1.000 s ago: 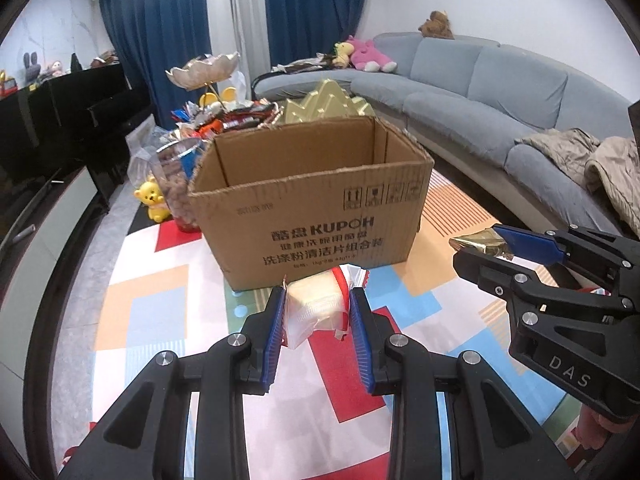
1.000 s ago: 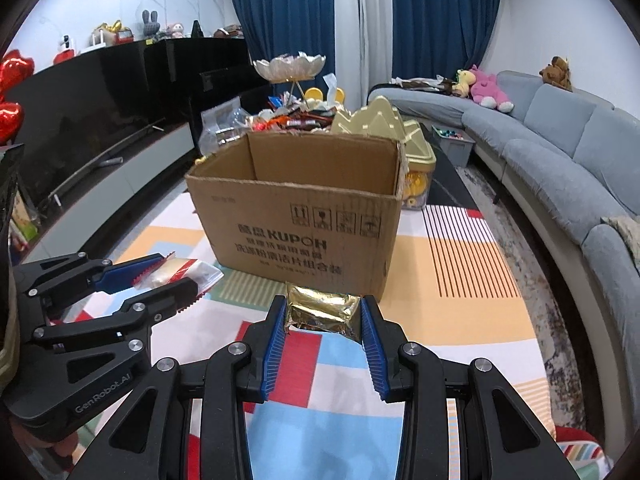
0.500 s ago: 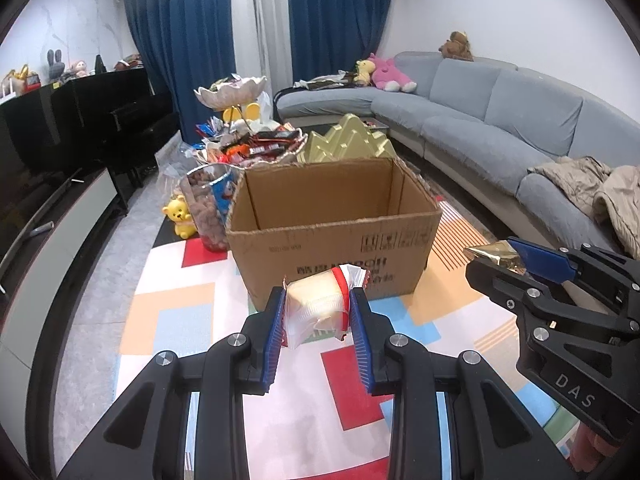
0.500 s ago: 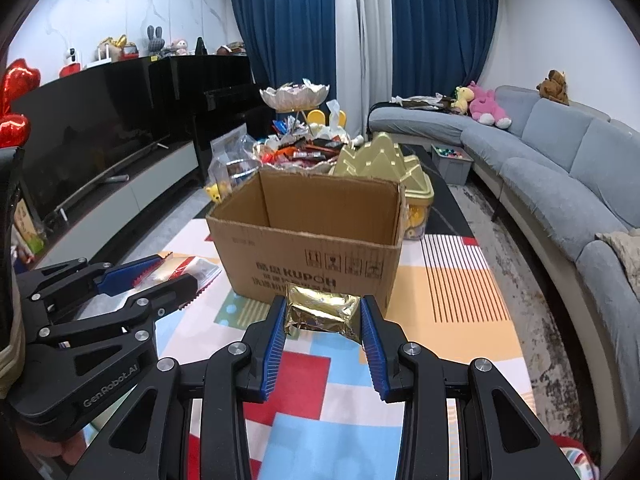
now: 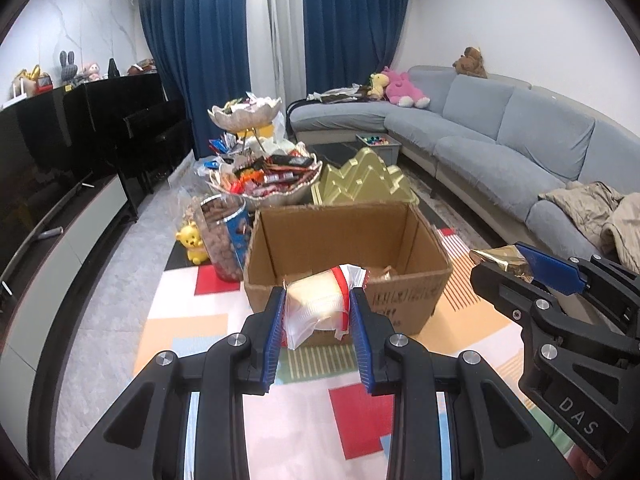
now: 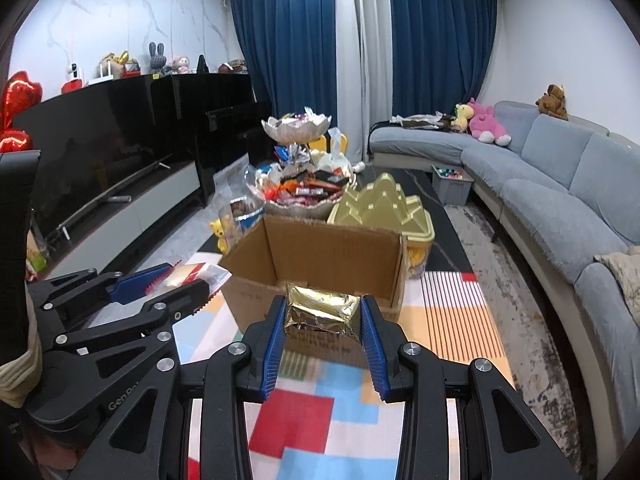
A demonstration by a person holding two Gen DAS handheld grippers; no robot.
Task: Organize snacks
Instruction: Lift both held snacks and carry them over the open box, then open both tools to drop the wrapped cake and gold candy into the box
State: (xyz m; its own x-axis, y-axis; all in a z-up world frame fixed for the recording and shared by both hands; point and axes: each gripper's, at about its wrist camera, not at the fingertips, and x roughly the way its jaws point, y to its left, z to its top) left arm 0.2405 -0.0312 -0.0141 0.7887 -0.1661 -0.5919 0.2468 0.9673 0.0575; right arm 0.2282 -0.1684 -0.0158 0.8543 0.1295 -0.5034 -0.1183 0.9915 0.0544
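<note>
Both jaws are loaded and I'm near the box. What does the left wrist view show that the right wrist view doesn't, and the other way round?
Left wrist only: the box floor, where a wrapper already lies, and the beige jacket spread over the sofa.

Right wrist only: the red heart balloon at far left.

Both: the open cardboard box, the left gripper shut on the red-and-white snack pack, and the right gripper shut on the gold foil packet.

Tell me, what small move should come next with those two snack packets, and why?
Probably carry both forward over the open cardboard box. The left gripper clamps a white-and-red packet, the right gripper a gold foil packet, and both hang short of the box's near rim.
</note>
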